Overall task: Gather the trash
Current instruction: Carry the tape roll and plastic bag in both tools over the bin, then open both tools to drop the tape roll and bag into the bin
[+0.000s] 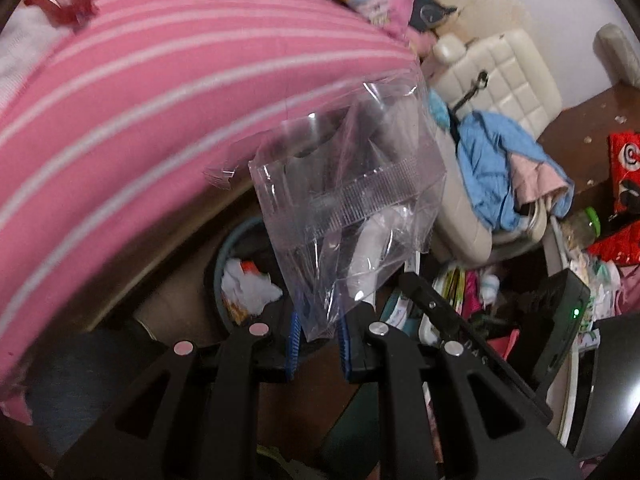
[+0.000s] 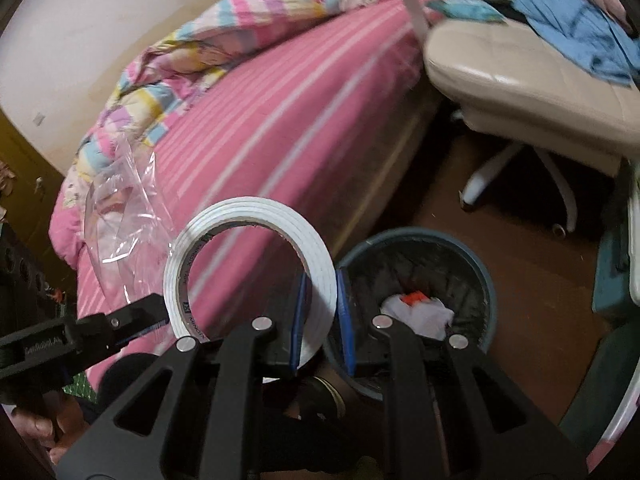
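Observation:
My left gripper [image 1: 318, 344] is shut on a clear plastic bag [image 1: 344, 208] and holds it up in the air beside the bed. The bag also shows in the right wrist view [image 2: 120, 220], with the left gripper [image 2: 154, 316] below it. My right gripper [image 2: 322, 320] is shut on a white tape roll [image 2: 248, 268], held upright just left of and above a blue trash bin [image 2: 416, 276]. The bin holds white crumpled paper with an orange scrap [image 2: 416, 308]. In the left wrist view the bin [image 1: 240, 268] sits below and behind the bag. The right gripper [image 1: 432, 304] shows there too.
A bed with a pink striped sheet [image 2: 280, 128] and a colourful quilt [image 2: 192, 52] fills the left. A cream office chair [image 2: 524, 80] with blue clothes [image 1: 492, 160] stands right of the bin. Cluttered items [image 1: 600, 240] lie on the brown floor at the right.

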`<state>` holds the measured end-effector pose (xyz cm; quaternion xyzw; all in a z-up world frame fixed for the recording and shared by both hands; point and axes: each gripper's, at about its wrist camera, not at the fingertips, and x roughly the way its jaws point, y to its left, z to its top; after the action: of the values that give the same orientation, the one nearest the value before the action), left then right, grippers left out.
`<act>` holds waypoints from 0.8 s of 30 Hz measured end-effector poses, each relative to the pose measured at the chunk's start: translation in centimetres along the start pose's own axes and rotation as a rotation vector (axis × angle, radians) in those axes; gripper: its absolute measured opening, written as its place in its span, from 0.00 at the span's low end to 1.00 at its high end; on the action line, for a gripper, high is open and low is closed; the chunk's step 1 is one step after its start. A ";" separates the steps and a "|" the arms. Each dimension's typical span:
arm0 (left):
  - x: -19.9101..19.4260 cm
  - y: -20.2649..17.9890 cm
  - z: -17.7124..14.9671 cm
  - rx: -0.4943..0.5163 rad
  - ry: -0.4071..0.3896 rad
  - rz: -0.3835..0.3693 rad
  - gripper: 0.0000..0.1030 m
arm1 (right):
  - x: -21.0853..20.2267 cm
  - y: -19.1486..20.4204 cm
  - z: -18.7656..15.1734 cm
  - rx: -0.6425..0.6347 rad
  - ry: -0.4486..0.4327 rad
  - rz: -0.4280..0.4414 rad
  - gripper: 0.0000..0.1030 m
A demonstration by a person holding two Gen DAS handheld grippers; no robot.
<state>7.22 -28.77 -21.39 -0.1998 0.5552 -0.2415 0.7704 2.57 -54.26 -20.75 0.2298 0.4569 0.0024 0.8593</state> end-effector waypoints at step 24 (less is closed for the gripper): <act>16.2 -1.3 -0.8 0.011 0.389 0.000 0.15 | 8.9 -8.1 -4.2 0.088 0.232 -0.170 0.16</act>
<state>10.56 -39.47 -33.22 -0.1453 0.6923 -0.2784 0.6497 2.82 -57.98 -32.98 0.2260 0.5705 -0.0641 0.7870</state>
